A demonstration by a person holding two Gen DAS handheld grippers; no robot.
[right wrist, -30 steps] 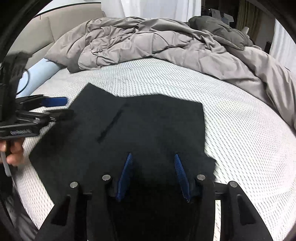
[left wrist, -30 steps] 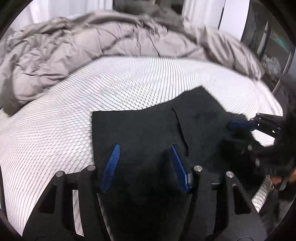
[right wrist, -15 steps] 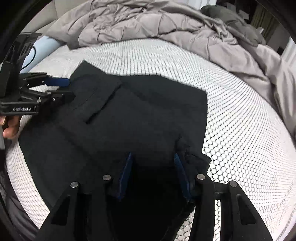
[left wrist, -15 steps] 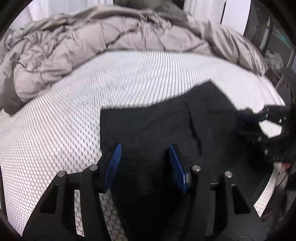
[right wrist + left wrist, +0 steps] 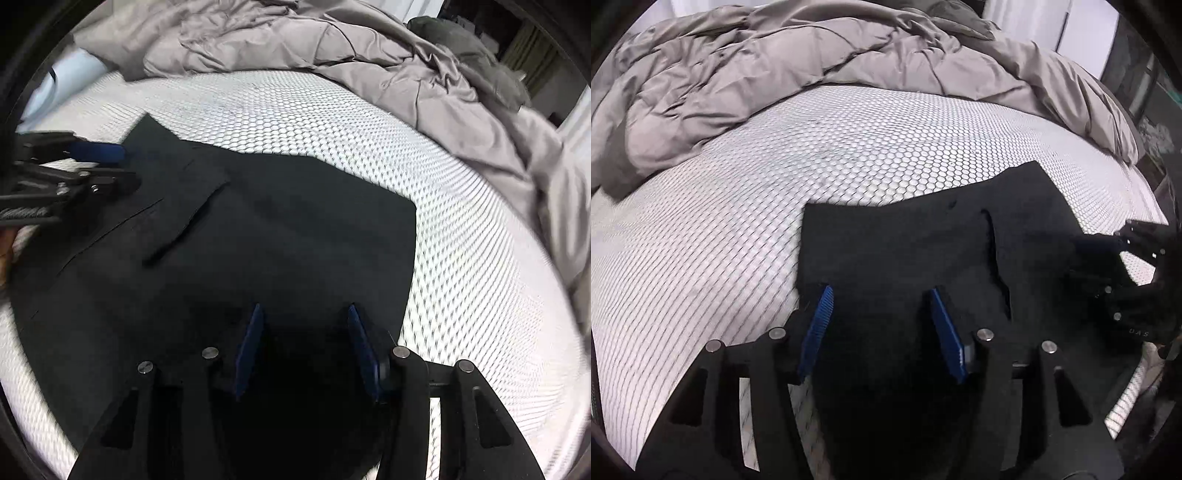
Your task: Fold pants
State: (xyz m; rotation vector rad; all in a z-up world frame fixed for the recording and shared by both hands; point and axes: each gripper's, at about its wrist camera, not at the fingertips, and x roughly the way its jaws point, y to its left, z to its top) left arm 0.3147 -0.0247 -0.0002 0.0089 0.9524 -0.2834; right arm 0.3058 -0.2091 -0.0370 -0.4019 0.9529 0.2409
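**Black pants flat on the bed, both grippers spread over them**

The pants (image 5: 908, 251) lie spread on the mattress (image 5: 701, 266), a white surface with a honeycomb pattern, at the near side of it. They are black and lie mostly flat, with a pocket flap or fold line (image 5: 192, 218) showing on the left half in the right wrist view. One corner of the cloth points toward the far side of the mattress.

The left gripper (image 5: 882, 325) sits low over the near left part of the pants. Its blue pads (image 5: 820, 325) stand well apart, with dark cloth between and under them; whether they touch the cloth cannot be told.

The right gripper (image 5: 303, 347) sits over the near right part of the pants, just inside the cloth's right edge. Its blue-padded fingers (image 5: 249, 347) are likewise apart, clamped on nothing that shows.

A grey quilt (image 5: 746, 74) is bunched along the far side of the mattress. In the right wrist view a pale blue pillow (image 5: 70, 77) lies at the mattress's far left, beside the quilt.
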